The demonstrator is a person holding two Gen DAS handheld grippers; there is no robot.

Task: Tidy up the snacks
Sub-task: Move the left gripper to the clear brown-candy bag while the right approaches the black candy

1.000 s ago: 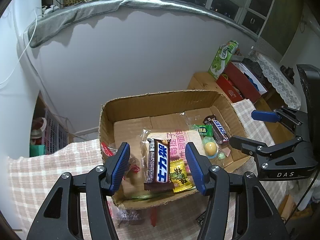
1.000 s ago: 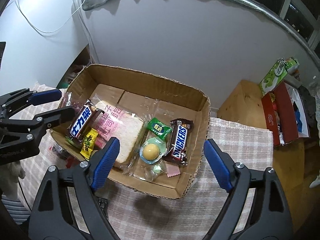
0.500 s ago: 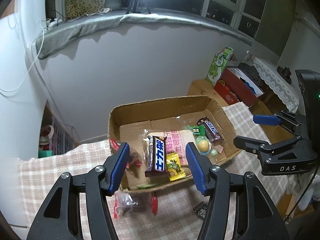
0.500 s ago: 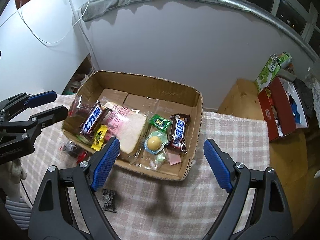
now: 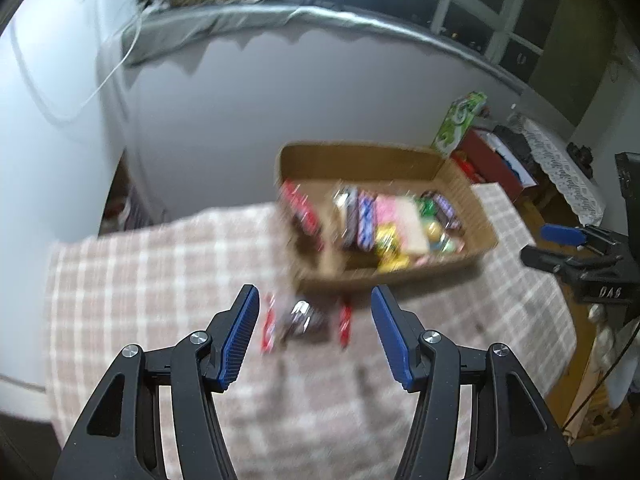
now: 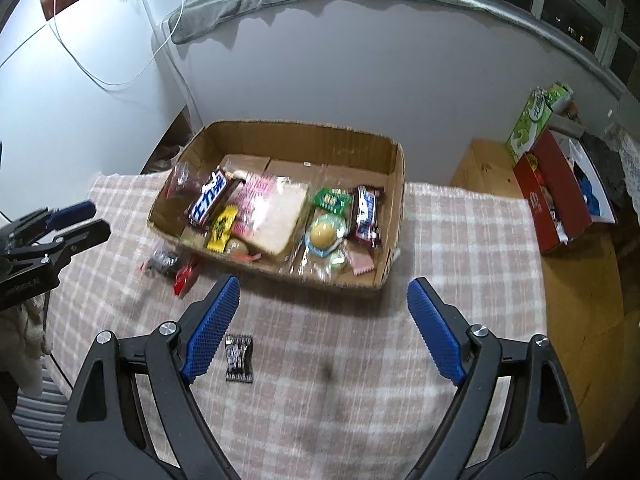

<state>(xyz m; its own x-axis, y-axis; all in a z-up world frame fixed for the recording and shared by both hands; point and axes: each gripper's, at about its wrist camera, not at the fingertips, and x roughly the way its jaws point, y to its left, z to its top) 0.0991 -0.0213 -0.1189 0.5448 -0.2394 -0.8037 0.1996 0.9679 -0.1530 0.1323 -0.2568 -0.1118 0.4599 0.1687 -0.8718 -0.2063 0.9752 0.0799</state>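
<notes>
A cardboard box (image 6: 394, 168) (image 5: 360, 156) on the checked tablecloth holds several snacks: a blue chocolate bar (image 6: 208, 198), a bread packet (image 6: 276, 210), a Snickers bar (image 6: 366, 212) and a yellow packet (image 6: 221, 228). A dark wrapped snack with red ends (image 5: 304, 320) (image 6: 164, 262) lies on the cloth before the box's left corner. A small black packet (image 6: 239, 358) lies nearer. My left gripper (image 5: 314, 330) is open and empty, framing the dark snack. My right gripper (image 6: 324, 330) is open and empty in front of the box.
A wooden side table (image 6: 486, 170) at the right holds a red box (image 6: 554, 196) and a green carton (image 6: 534, 120). A grey wall stands behind the box. The checked tablecloth (image 6: 460, 240) ends at the left and right table edges.
Both grippers have pulled back and up from the box. The left view has swung left and now frames the dark snack on the cloth. The small black packet has come into the right view.
</notes>
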